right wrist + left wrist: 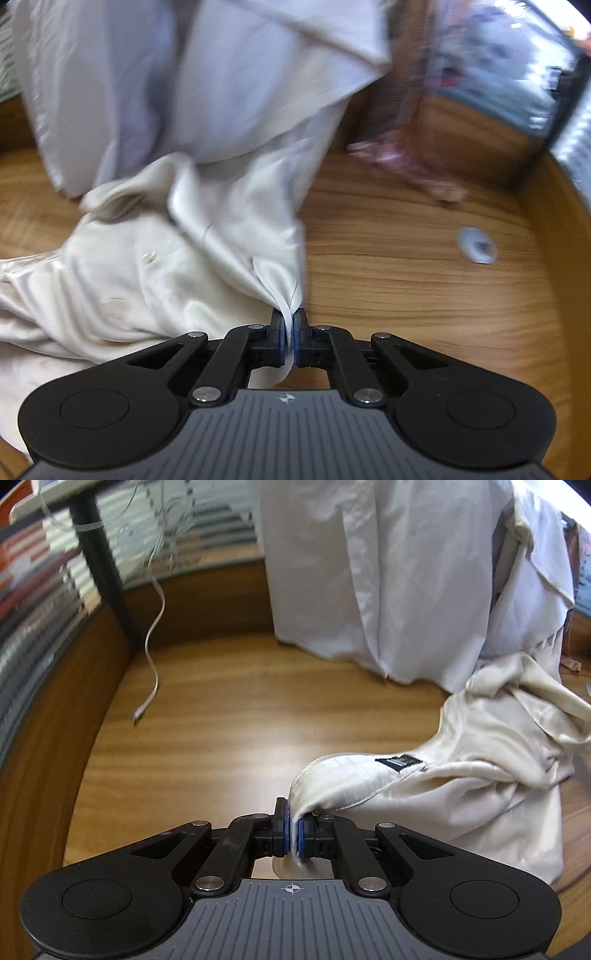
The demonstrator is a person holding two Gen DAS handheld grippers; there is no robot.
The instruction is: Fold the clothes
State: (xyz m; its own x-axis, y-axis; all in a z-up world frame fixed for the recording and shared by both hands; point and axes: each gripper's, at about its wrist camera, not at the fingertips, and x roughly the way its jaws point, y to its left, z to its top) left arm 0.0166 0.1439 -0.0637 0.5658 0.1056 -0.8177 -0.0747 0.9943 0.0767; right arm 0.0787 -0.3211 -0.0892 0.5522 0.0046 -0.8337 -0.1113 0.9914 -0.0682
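Left wrist view: left gripper [294, 830] pinching a fold of the cream garment [480, 775] at its hem, black label [397, 763] toward two o'clock; rest of the cloth trailing to three o'clock over the wooden table [221, 720]. Looks thin, satiny, limp and likely slippery. White cable [153, 657] at ten o'clock.

Right wrist view: right gripper [290, 341] pressed together on another edge of the same cloth, bulk heaped at nine o'clock. Best held at edges or corners, kept taut.
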